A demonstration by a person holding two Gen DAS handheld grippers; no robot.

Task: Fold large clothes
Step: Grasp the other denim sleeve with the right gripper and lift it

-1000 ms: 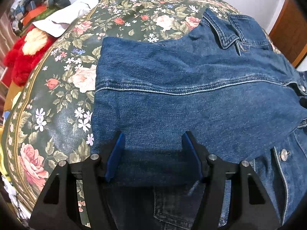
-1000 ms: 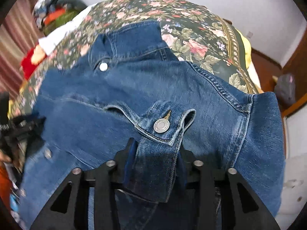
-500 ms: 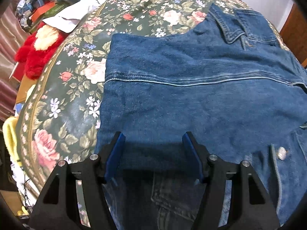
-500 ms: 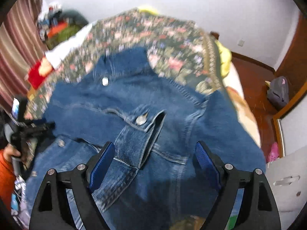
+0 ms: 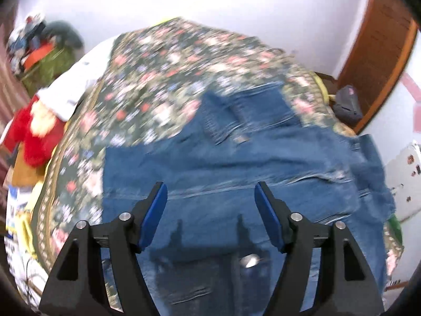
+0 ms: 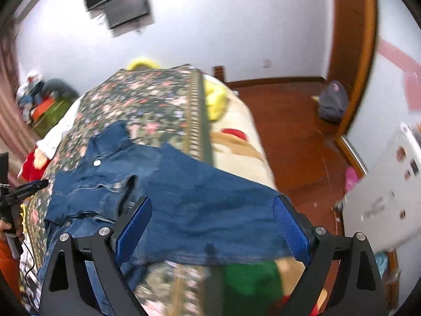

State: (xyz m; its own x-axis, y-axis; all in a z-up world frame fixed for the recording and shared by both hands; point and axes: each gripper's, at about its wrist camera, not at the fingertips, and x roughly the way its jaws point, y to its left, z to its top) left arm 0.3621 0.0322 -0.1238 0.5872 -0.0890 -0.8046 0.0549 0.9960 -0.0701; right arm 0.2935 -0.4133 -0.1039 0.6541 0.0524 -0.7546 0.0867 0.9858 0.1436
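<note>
Both the left gripper and right gripper hang above the jacket on the bed, jaws spread wide, holding nothing.

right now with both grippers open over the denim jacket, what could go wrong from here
1. The denim jacket reaches the bed edge on the right side in the right wrist view; a tug that way might slide it toward the floor.
2. Both the left gripper and the right gripper are open and hold nothing, so the folded sleeve cuff may fall back open.
3. Both views are blurred, so the next grasp may miss.
</note>
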